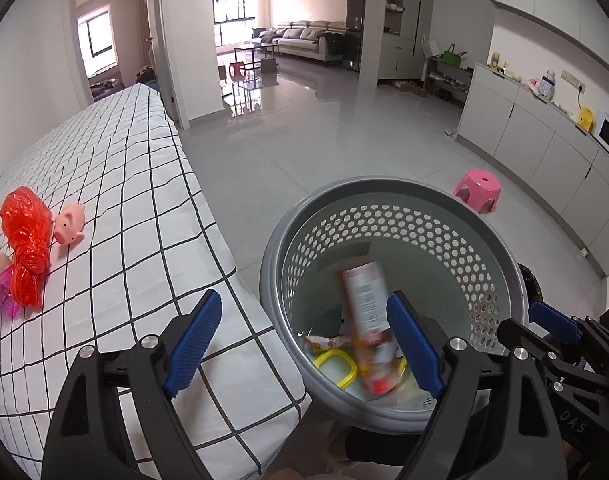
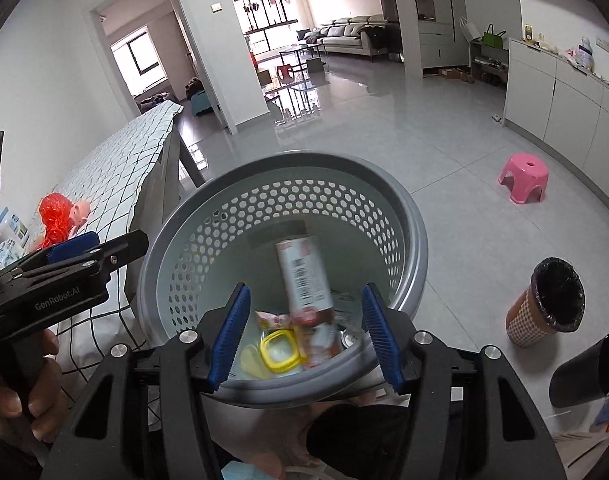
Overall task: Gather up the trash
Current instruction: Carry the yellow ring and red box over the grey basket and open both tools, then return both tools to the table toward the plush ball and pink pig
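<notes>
While blurred, carton (image 2: 304, 284) inside basket (image 2: 408, 216), long axis upright, slightly tilted

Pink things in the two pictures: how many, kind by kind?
Stool: 1, on the floor.
Toy pig: 1, on the checked cloth.
Spiky pink thing: 1, at the cloth's left edge, partly cut off.
Total: 3.
The red plastic bundle beside the pig is red, so it is not counted.

Perforated matt grey plastic basket (image 2: 408, 216), glossy tiled floor (image 2: 444, 152) — checked cloth (image 1: 144, 184), ribbed blue fingers (image 2: 378, 336)
</notes>
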The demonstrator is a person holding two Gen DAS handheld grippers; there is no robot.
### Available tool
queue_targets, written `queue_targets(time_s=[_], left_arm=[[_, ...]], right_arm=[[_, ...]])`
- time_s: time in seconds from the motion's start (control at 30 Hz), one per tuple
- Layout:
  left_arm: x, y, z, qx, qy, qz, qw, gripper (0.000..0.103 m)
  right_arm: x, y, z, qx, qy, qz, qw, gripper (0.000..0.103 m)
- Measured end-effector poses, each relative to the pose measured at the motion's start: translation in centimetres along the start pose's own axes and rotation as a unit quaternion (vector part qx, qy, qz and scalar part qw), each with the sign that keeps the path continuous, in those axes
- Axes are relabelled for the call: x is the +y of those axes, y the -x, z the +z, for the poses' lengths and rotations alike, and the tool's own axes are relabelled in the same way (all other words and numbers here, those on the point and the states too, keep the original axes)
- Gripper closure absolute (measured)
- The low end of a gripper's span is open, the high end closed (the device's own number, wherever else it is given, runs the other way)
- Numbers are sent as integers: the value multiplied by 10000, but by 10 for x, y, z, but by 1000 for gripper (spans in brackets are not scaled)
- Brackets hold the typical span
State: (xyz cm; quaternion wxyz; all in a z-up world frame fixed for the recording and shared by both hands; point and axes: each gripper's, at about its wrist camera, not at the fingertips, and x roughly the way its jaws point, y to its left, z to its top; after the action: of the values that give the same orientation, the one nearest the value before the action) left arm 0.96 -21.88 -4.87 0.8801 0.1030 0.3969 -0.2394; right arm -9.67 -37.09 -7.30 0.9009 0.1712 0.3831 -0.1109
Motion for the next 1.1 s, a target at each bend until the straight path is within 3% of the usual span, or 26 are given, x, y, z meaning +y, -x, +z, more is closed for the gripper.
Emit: queue_targets(time_s=[0.47, 0.57, 1.1], left_arm=[[9, 12, -9, -28, 97, 79, 9999, 17], [13, 15, -12, -35, 139, 98, 9999, 17], [51, 44, -24, -228, 428, 175, 9987, 15]], right_arm=[[7, -2, -2, 14, 39, -45, 10000, 47], [12, 1, -3, -39, 82, -72, 9999, 43], [49, 14, -9, -136, 411, -23, 9991, 40]])
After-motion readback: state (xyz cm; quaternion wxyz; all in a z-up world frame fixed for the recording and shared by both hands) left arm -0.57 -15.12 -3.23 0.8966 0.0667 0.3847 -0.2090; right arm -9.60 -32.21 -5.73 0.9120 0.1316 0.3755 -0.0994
